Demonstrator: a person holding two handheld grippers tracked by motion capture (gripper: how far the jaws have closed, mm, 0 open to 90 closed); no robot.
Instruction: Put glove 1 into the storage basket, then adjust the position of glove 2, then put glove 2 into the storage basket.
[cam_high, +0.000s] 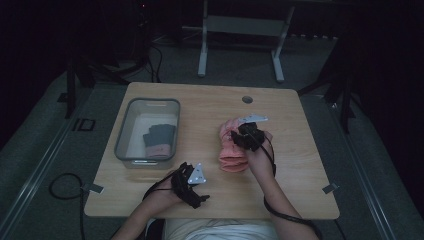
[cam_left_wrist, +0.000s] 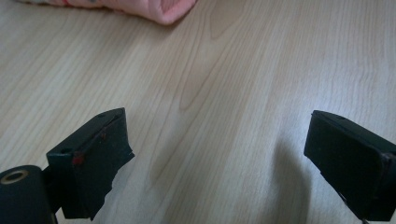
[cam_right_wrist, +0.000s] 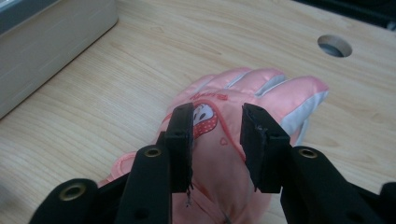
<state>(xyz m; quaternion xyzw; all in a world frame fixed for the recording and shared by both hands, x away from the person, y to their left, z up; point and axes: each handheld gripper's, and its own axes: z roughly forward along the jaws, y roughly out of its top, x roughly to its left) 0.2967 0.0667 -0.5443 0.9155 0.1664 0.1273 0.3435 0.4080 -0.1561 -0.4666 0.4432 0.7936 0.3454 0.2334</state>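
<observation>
A pink padded glove (cam_high: 232, 150) lies flat on the wooden table (cam_high: 300, 150), right of centre, fingers pointing away from me. My right gripper (cam_high: 246, 136) sits over its back. In the right gripper view the two jaws stand a little apart astride a low ridge of the pink glove (cam_right_wrist: 261, 93), beside its cartoon patch; the right gripper (cam_right_wrist: 217, 116) is open. My left gripper (cam_high: 197, 196) rests near the front edge, left of the glove. In the left gripper view the left gripper (cam_left_wrist: 217, 135) is wide open over bare wood, and the glove's cuff (cam_left_wrist: 159, 9) shows at the top.
A clear plastic bin (cam_high: 122, 135) stands at the table's left and holds a dark grey glove with a pink cuff (cam_high: 160, 137). Its wall (cam_right_wrist: 46, 46) is at the upper left of the right gripper view. A round cable hole (cam_high: 247, 99) is near the far edge.
</observation>
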